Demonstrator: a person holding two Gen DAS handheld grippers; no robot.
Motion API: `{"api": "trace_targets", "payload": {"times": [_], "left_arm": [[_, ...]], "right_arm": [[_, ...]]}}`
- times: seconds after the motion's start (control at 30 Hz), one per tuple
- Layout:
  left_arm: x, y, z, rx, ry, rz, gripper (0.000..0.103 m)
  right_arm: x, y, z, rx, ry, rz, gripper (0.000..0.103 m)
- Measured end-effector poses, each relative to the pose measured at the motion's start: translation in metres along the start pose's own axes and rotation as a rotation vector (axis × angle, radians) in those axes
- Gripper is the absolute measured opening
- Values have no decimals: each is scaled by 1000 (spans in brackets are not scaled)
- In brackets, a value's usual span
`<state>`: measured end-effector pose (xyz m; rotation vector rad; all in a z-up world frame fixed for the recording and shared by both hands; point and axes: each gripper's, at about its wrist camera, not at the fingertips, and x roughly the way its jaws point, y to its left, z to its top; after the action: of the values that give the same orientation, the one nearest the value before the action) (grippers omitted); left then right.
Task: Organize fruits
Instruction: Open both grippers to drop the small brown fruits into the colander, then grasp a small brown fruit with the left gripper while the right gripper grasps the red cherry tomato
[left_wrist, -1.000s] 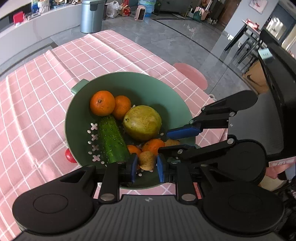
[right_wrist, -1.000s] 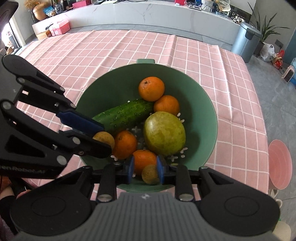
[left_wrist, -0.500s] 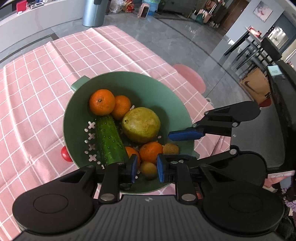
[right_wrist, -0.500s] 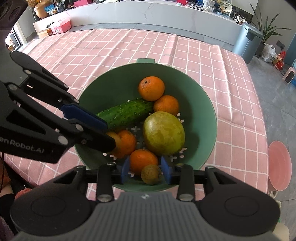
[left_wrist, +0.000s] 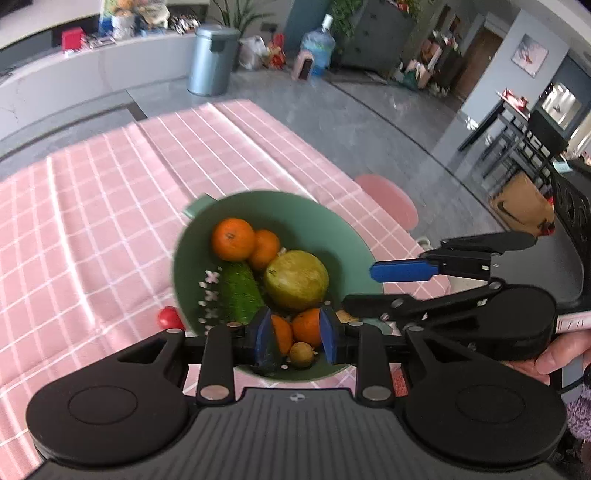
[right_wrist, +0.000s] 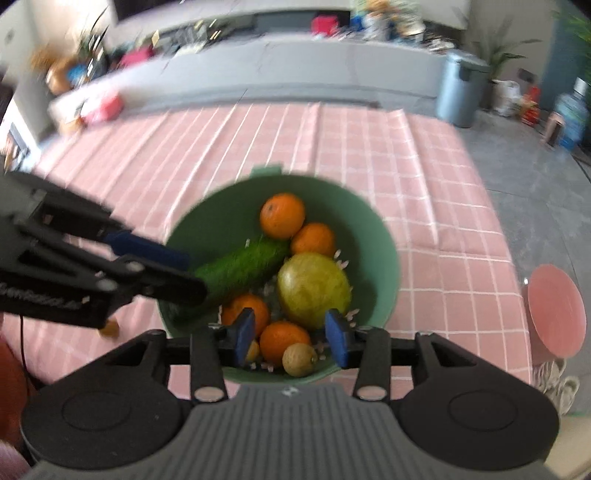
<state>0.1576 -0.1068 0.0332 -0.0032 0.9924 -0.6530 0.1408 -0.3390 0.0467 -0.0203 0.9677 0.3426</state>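
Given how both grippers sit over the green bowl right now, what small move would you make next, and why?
Probably pull both away from the bowl. The left gripper and right gripper are open and hold nothing, while the small brown fruit lies loose in the green bowl beside the oranges. One small red fruit sits outside on the tablecloth; it may come next.
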Motion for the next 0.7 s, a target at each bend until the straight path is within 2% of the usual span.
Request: {"api": "trace_targets", "payload": {"times": [0.2,0.37,0.47,0.6,0.7], "left_arm": [[-38,10,-20,10,-74,57,34],[-56,25,-42,-18,-103,106,34],[-64,33,-60,-25,-108,137,34],[-68,42,-82,-10,-92,193,34],[-68,49,-97,-25,-73,186,34]], "right_arm": [[-23,17,-9,106,-93,23,41],[-27,48,-24,146,-121,69,41],[-26,71,-34,162,-129,88,41],[-21,101,-47,147,-139,66,41],[-14,120,-58,104,-146,34,41]]}}
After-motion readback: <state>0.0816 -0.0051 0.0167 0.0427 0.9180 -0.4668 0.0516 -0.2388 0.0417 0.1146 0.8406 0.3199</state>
